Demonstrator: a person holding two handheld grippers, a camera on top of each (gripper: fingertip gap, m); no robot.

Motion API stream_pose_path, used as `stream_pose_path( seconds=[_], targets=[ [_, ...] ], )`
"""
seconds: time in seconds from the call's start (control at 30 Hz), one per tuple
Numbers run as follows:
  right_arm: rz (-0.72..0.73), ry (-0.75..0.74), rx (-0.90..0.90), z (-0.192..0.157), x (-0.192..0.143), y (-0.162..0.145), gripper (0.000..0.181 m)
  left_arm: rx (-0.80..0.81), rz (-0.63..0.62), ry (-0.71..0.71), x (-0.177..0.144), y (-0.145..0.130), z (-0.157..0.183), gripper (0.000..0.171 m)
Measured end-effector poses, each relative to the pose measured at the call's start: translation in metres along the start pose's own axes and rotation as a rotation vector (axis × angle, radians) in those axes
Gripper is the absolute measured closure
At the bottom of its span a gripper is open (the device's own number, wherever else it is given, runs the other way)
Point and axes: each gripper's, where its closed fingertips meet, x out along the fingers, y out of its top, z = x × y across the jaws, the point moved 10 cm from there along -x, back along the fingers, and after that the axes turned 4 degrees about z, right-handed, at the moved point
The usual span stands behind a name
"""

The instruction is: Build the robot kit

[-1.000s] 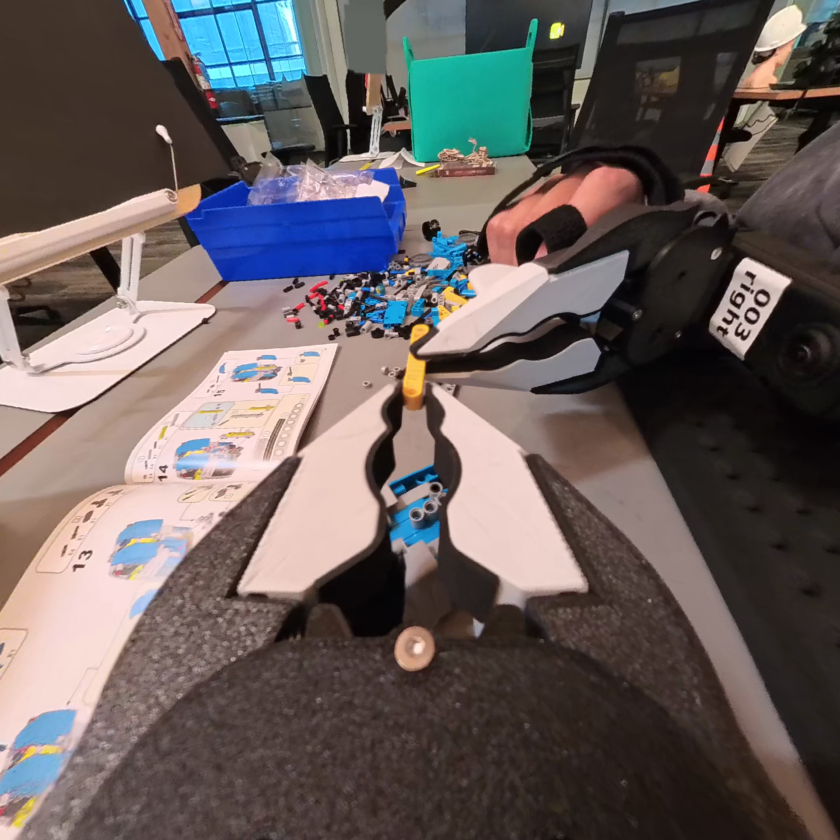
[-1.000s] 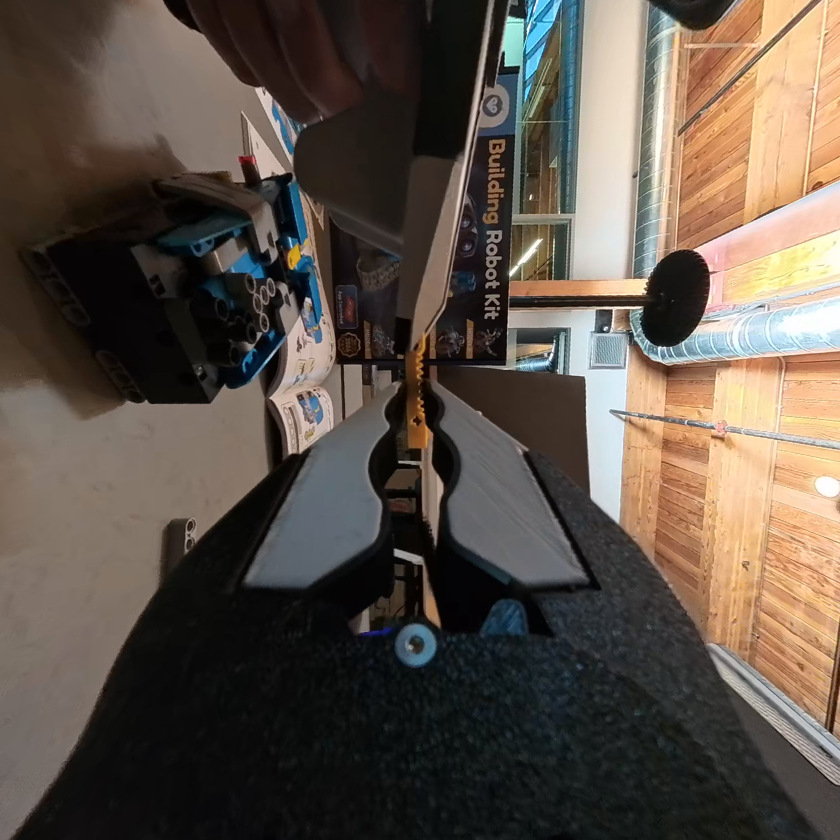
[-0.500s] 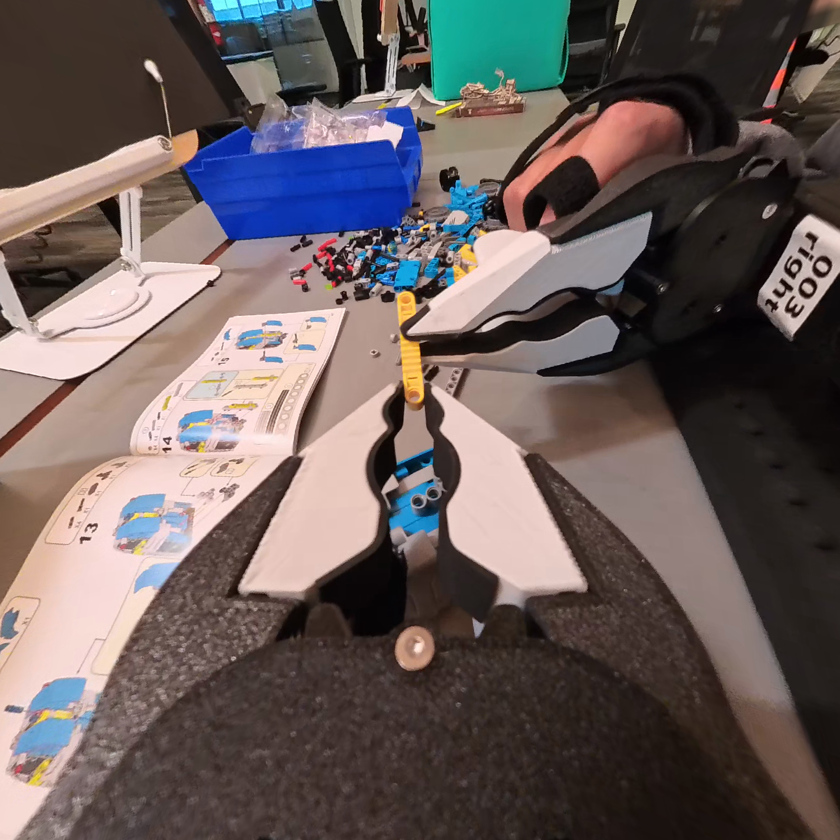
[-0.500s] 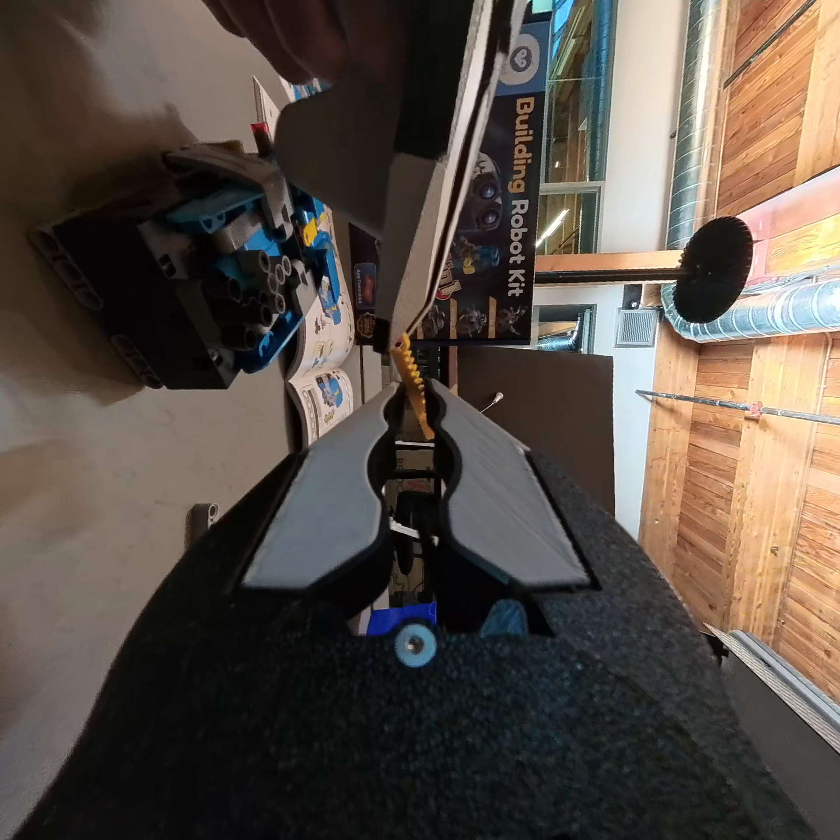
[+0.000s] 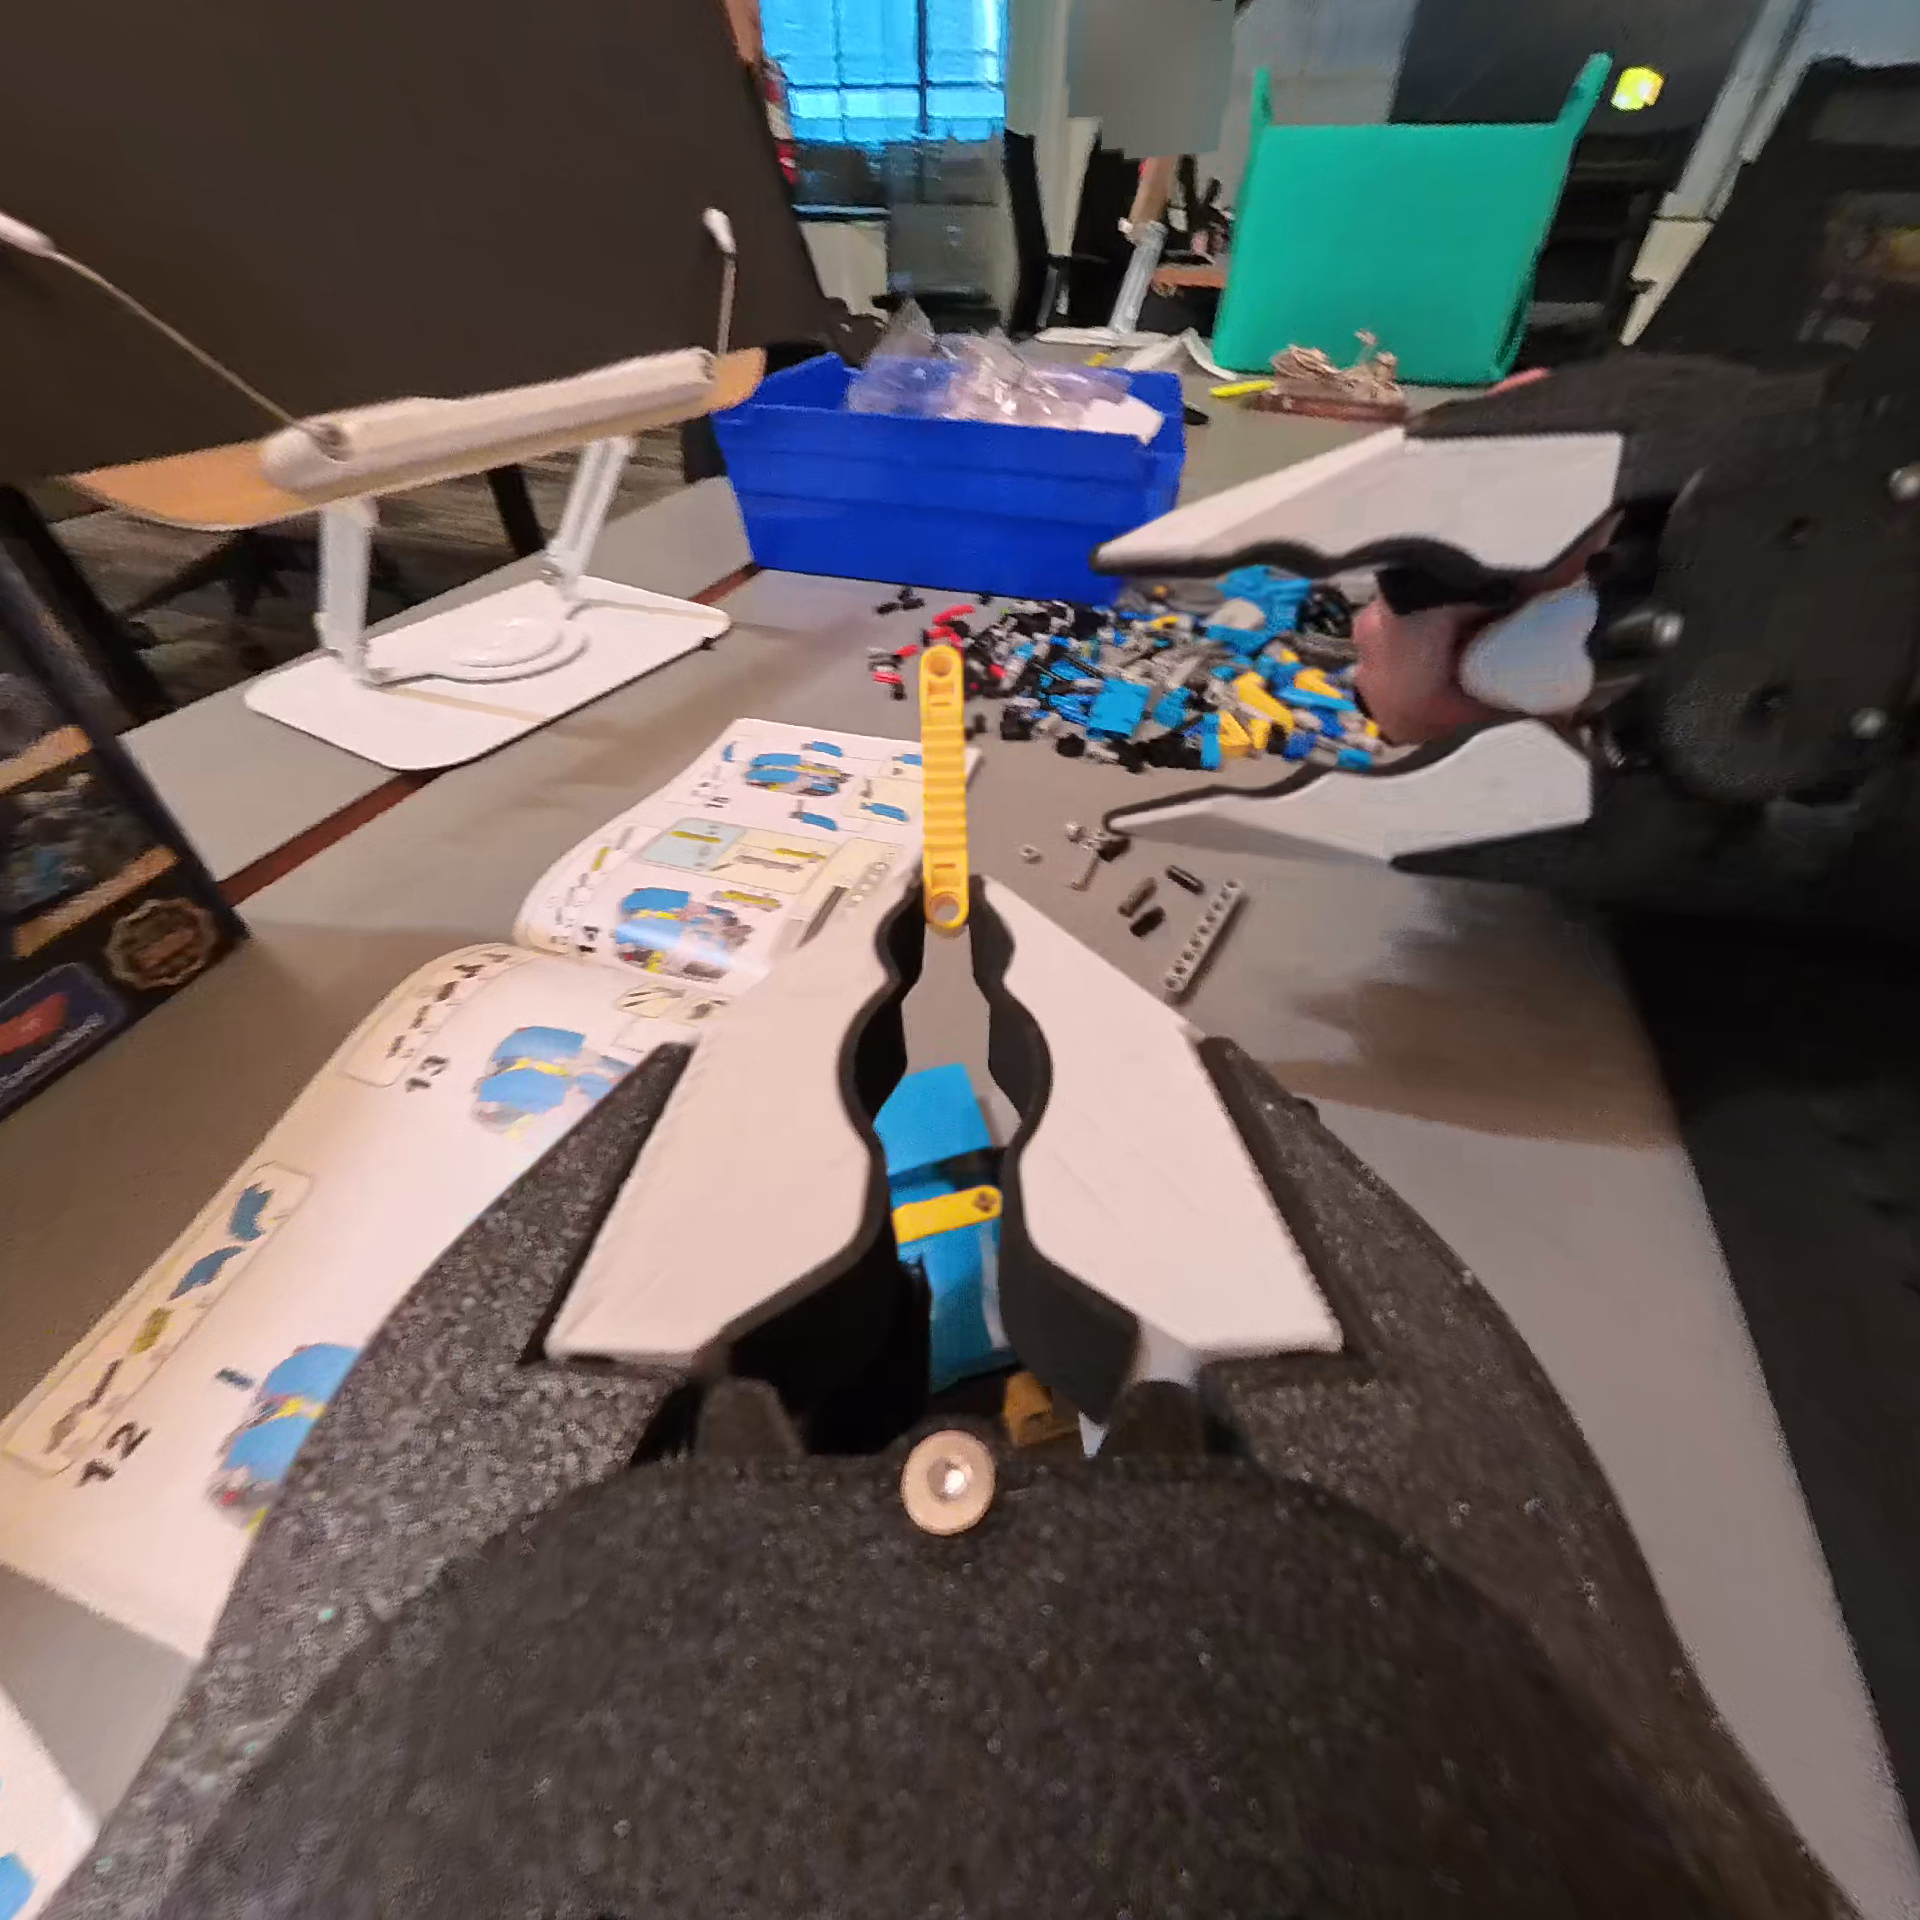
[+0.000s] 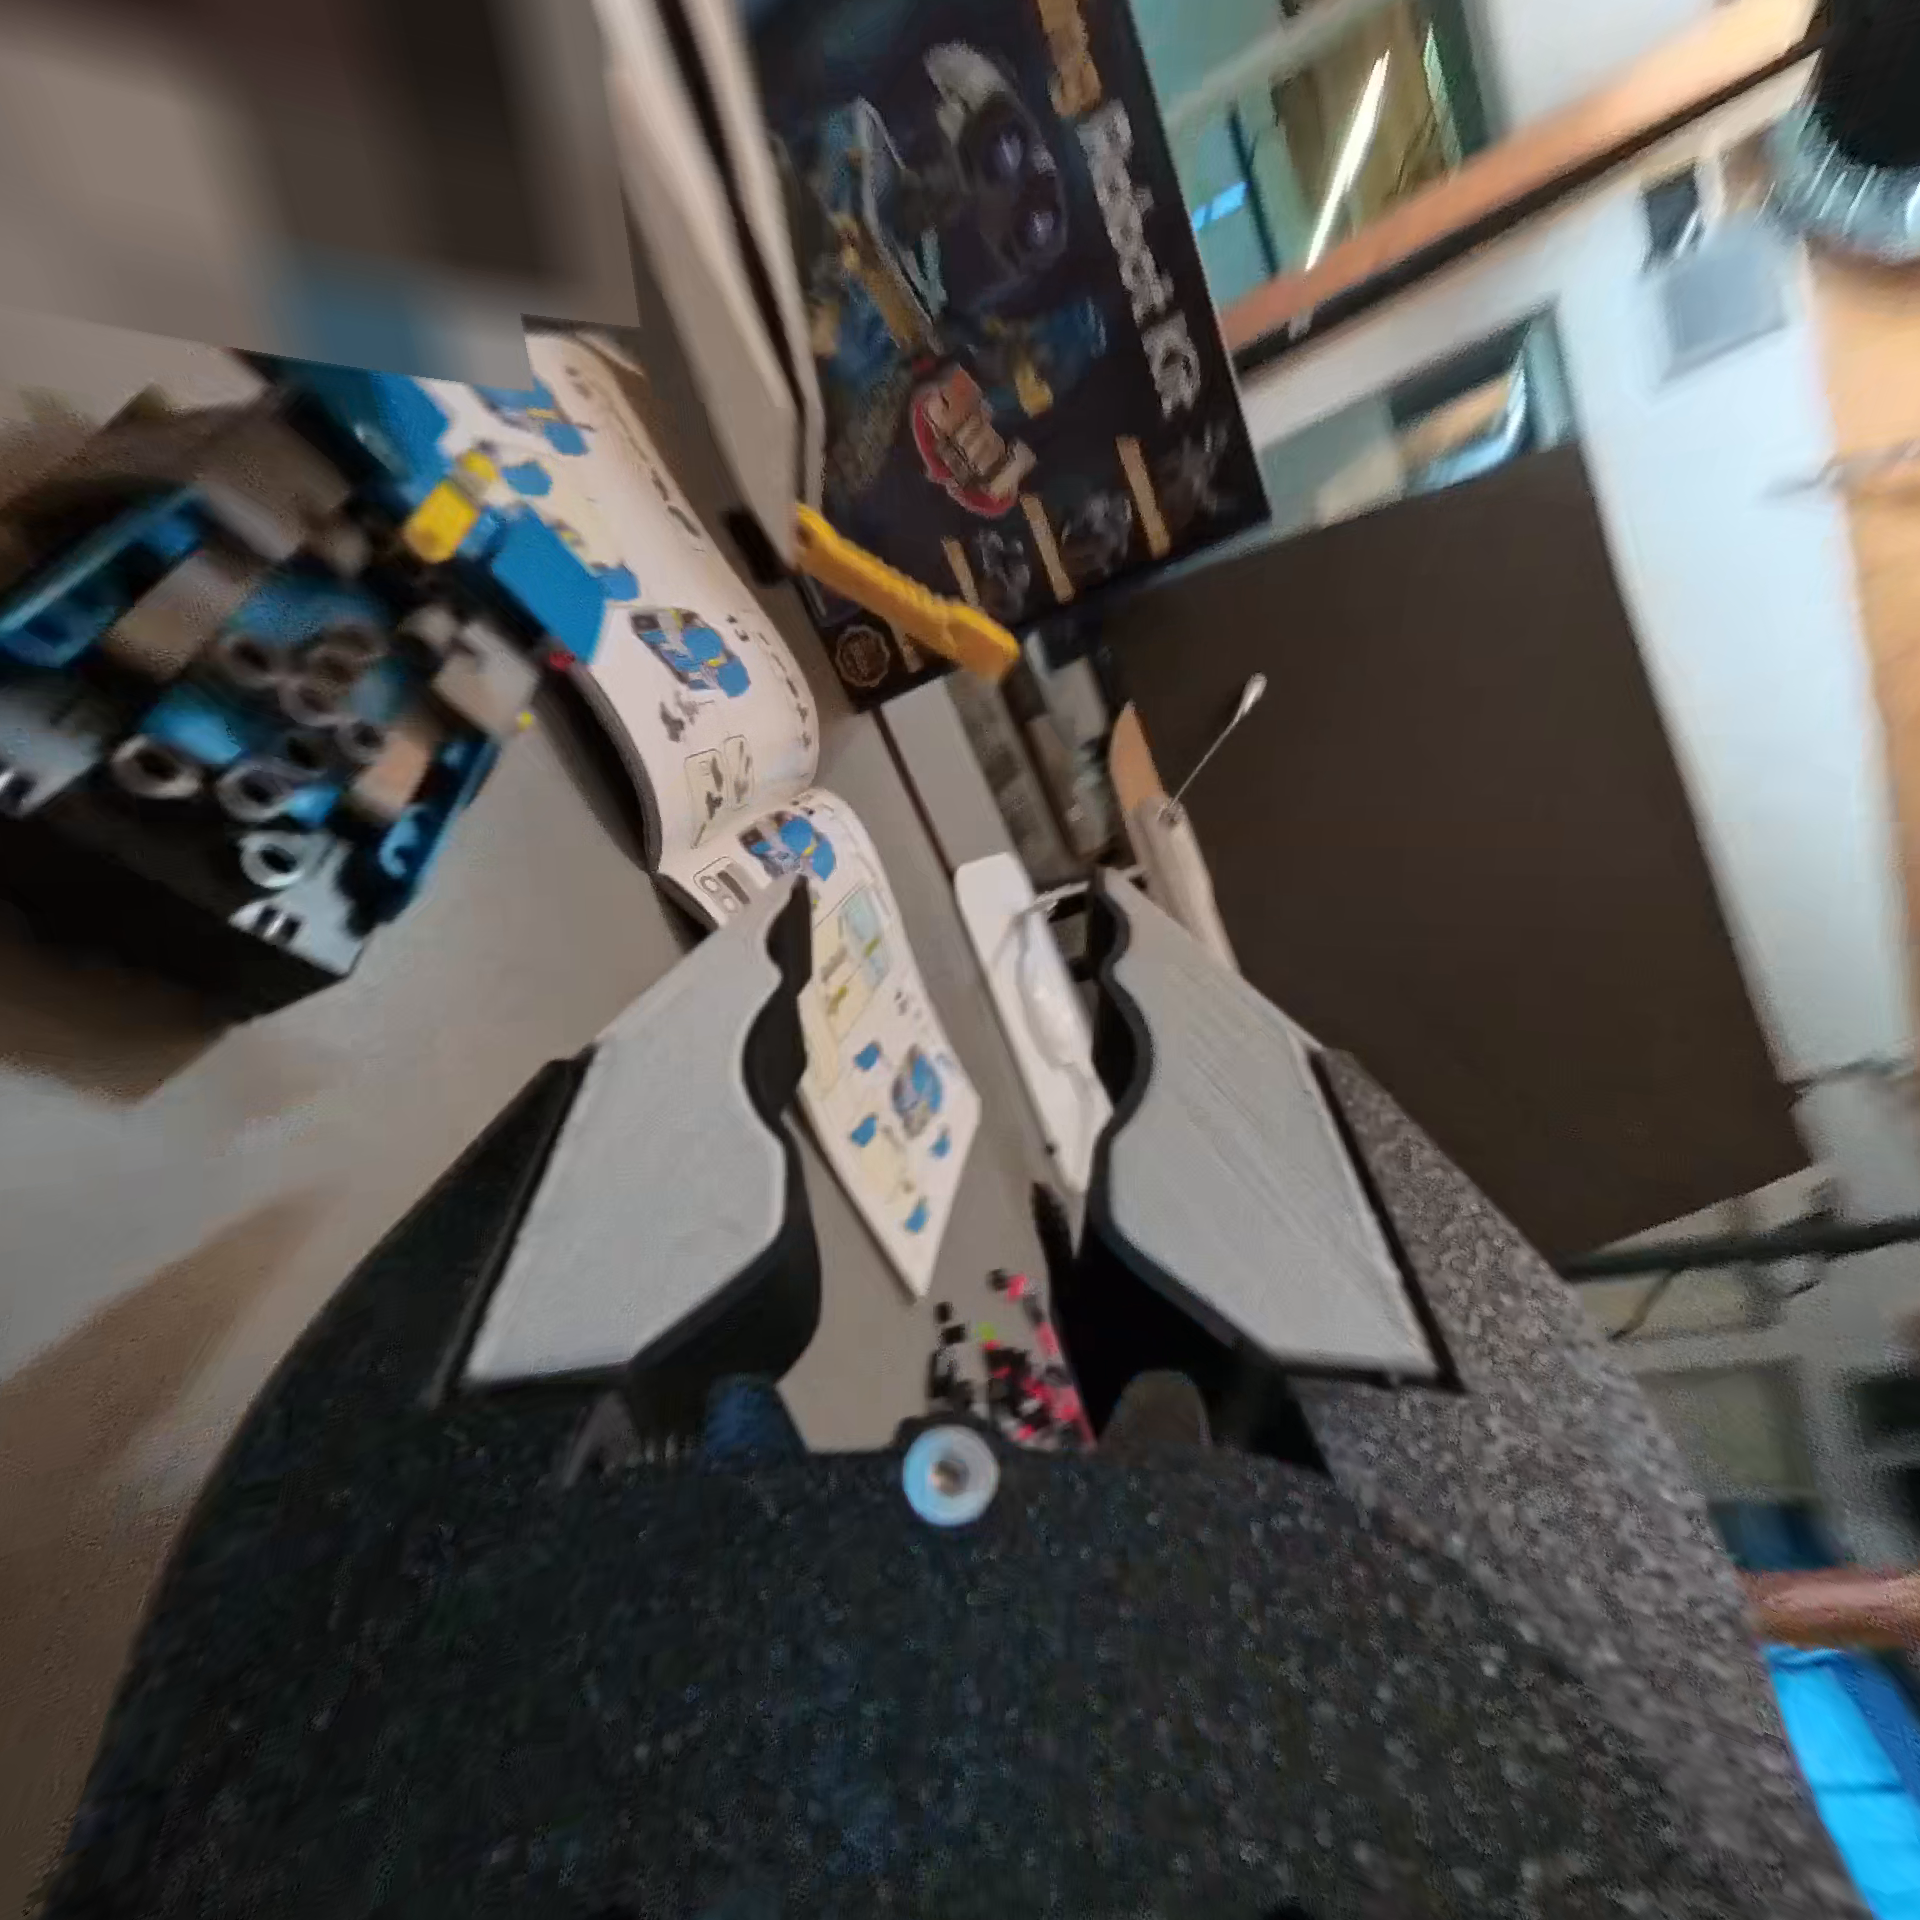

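My left gripper (image 5: 943,912) is shut on the lower end of a yellow toothed rack piece (image 5: 942,769), which stands up from its tips above the grey table (image 5: 1455,1195). A blue and black brick model (image 5: 935,1143) shows between its fingers, below. My right gripper (image 5: 1110,694) is open and empty, to the right of the yellow piece and apart from it. In the blurred right wrist view my right gripper (image 6: 951,899) is open, with the yellow piece (image 6: 904,603) ahead of it and the model (image 6: 239,675) at the left.
An open instruction booklet (image 5: 665,914) lies left of centre. A pile of small loose parts (image 5: 1143,686) lies in front of a blue bin (image 5: 956,488). A grey holed beam (image 5: 1205,940) lies nearby. A white stand (image 5: 488,655) and a dark printed box (image 5: 83,831) are at the left. The gap from one gripper's tips to the other's is roughly 7 cm.
My right gripper has let go of the yellow piece, opened wide and drawn back to the right. My left gripper still holds the piece, now alone.
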Motion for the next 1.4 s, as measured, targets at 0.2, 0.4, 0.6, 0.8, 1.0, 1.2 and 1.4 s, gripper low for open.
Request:
stream_pose_path(
  seconds=[0.2,0.4,0.6,0.8,1.0,1.2,1.4],
  targets=[
    [-0.062,0.090,0.573,0.042,0.007,-0.014,0.146,-0.009,0.045,0.077,-0.006,0.002,-0.008,0.164],
    [-0.088,0.439,0.984,0.038,0.018,-0.028,0.138,0.017,0.042,0.072,-0.004,0.000,-0.006,0.164],
    [0.102,0.728,1.272,0.038,0.015,-0.022,0.139,0.048,0.035,0.079,-0.002,-0.001,-0.003,0.164],
    [0.079,0.753,1.398,0.039,0.018,-0.036,0.142,0.053,0.030,0.081,-0.002,-0.001,-0.003,0.164],
    [0.092,0.779,1.433,0.039,0.018,-0.038,0.145,0.061,0.029,0.085,-0.002,-0.001,-0.002,0.164],
    [0.079,0.791,1.410,0.037,0.018,-0.036,0.149,0.071,0.024,0.088,-0.001,-0.002,-0.002,0.164],
    [0.076,0.798,1.425,0.036,0.018,-0.037,0.150,0.072,0.018,0.089,0.000,-0.003,-0.002,0.164]
  ],
)
